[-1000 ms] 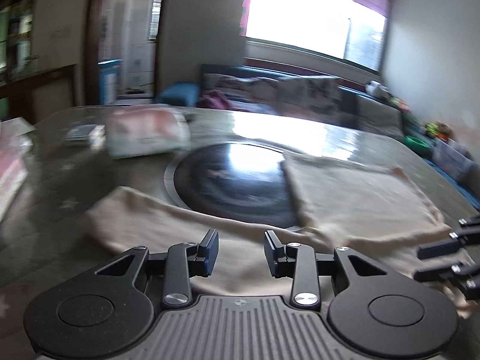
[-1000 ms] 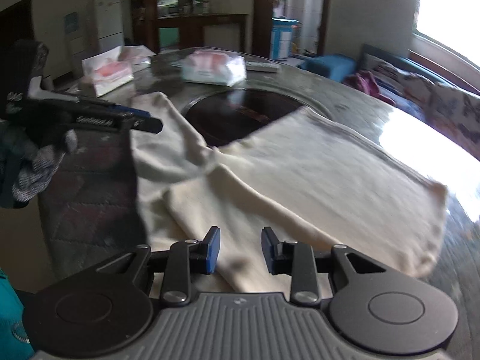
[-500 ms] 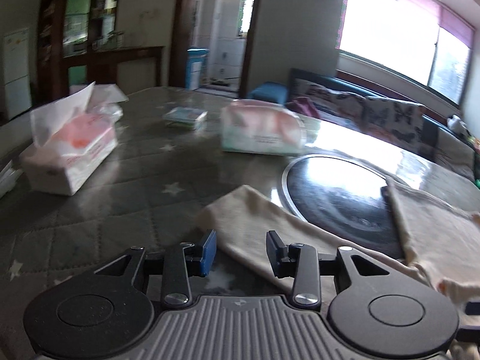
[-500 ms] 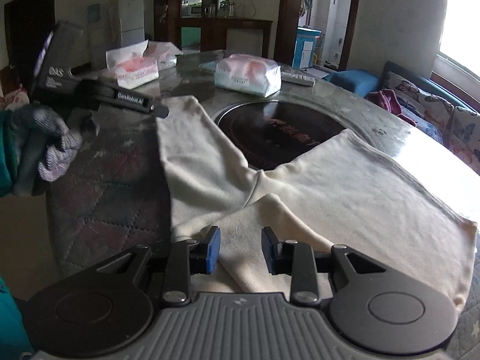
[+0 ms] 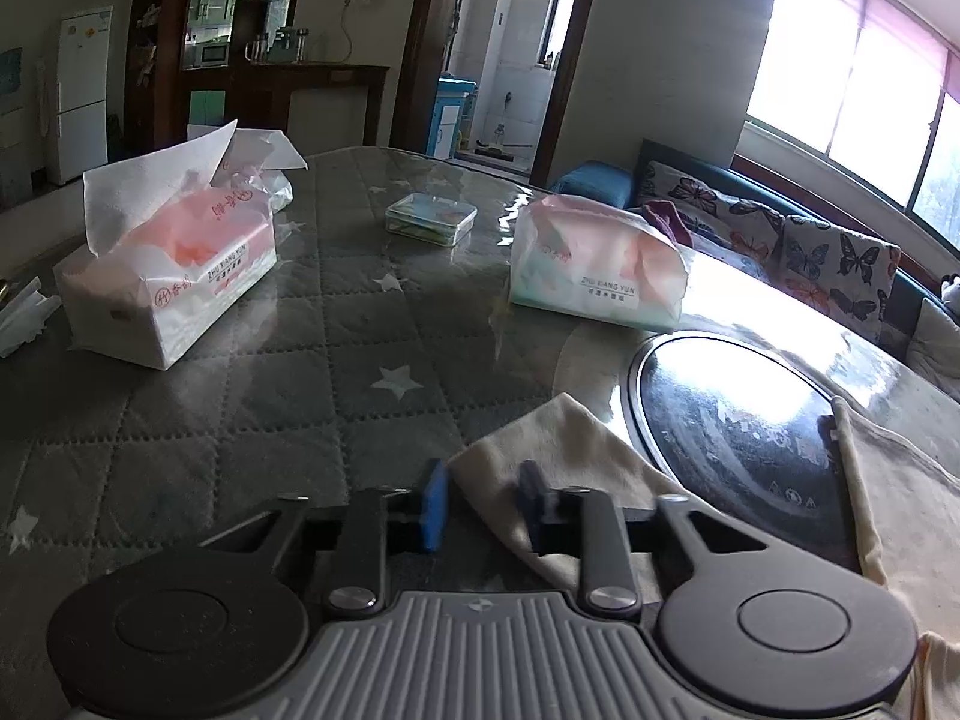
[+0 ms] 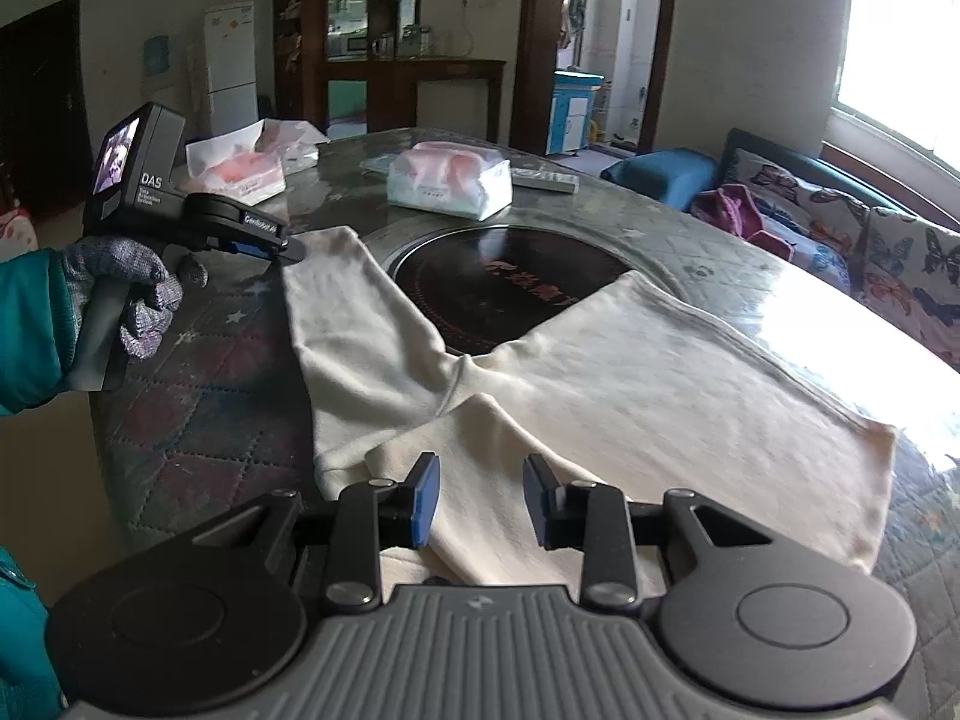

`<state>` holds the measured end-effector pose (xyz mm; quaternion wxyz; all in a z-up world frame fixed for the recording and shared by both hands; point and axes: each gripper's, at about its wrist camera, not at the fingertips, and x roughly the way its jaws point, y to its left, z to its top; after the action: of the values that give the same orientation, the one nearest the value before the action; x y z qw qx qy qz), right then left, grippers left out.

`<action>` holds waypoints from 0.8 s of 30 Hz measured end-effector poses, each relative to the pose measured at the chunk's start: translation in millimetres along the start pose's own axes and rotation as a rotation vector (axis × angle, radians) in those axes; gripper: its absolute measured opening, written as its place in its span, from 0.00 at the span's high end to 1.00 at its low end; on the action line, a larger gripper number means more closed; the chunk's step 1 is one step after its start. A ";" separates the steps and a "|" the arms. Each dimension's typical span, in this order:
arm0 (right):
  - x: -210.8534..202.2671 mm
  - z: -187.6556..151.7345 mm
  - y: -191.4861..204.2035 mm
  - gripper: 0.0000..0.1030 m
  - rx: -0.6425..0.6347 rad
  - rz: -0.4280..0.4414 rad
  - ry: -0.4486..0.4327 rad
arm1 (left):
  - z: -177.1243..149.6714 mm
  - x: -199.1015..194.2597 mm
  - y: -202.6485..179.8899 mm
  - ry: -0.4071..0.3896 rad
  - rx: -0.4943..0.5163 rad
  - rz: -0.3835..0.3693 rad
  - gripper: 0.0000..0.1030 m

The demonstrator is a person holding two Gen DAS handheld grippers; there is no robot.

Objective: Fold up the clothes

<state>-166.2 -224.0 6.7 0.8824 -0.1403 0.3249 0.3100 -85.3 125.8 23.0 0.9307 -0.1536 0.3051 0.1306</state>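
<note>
Cream trousers (image 6: 660, 372) lie spread in a V on the quilted table, one leg on each side of a round black hob (image 6: 510, 288). A gloved hand (image 6: 138, 282) holds my left gripper (image 6: 288, 252) at the far end of the left leg. In the left wrist view that leg's hem corner (image 5: 540, 450) lies between the blue pads of the left gripper (image 5: 480, 504). The jaws are closing and still stand apart. My right gripper (image 6: 480, 504) hovers open over a folded-over part of the cloth at the near edge, its pads clear of it.
Two tissue packs (image 5: 174, 276) (image 5: 600, 270) and a clear plastic box (image 5: 431, 217) sit on the far part of the table. A remote (image 6: 546, 180) lies behind the hob. The table's edge (image 6: 114, 450) drops off near the left. A sofa stands at the right.
The left gripper has swung left along the trouser leg to its hem corner, which now lies between its jaws. The right gripper has hardly moved and kept the same opening.
</note>
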 end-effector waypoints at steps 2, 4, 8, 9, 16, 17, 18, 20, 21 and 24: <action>-5.0 -2.0 -3.7 0.70 0.012 -0.011 -0.008 | 3.1 -2.1 2.0 -0.006 -0.031 -0.024 0.94; -10.0 -3.9 -8.1 0.70 0.026 -0.024 -0.016 | 8.2 -10.9 -4.2 -0.030 -0.029 -0.051 0.95; -24.2 -12.3 -23.2 0.70 0.082 -0.064 -0.041 | 20.4 -39.9 -33.0 -0.096 0.007 -0.160 0.95; -27.8 -14.7 -27.4 0.70 0.097 -0.075 -0.047 | 22.6 -48.2 -43.4 -0.111 0.022 -0.195 0.95; -56.3 -39.7 -56.5 0.70 0.201 -0.159 -0.082 | 17.6 -106.1 -133.0 -0.143 0.153 -0.487 0.95; -60.2 -43.5 -60.2 0.70 0.215 -0.172 -0.085 | 13.7 -112.7 -146.2 -0.142 0.171 -0.526 0.95; -64.0 -47.8 -63.9 0.70 0.228 -0.184 -0.087 | 9.6 -118.4 -157.9 -0.137 0.187 -0.565 0.95; -71.5 -57.2 -71.5 0.70 0.256 -0.207 -0.091 | -0.5 -128.1 -180.9 -0.122 0.214 -0.640 0.95; -74.6 -61.9 -75.1 0.70 0.270 -0.215 -0.091 | -7.0 -131.2 -191.7 -0.113 0.232 -0.670 0.95; -81.8 -76.5 -85.4 0.70 0.320 -0.234 -0.087 | -27.1 -133.7 -220.6 -0.076 0.291 -0.734 0.95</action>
<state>-197.7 -361.2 7.3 0.9367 -0.0215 0.3131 0.1554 -129.5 -106.7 129.0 0.9382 -0.1143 0.2106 -0.2499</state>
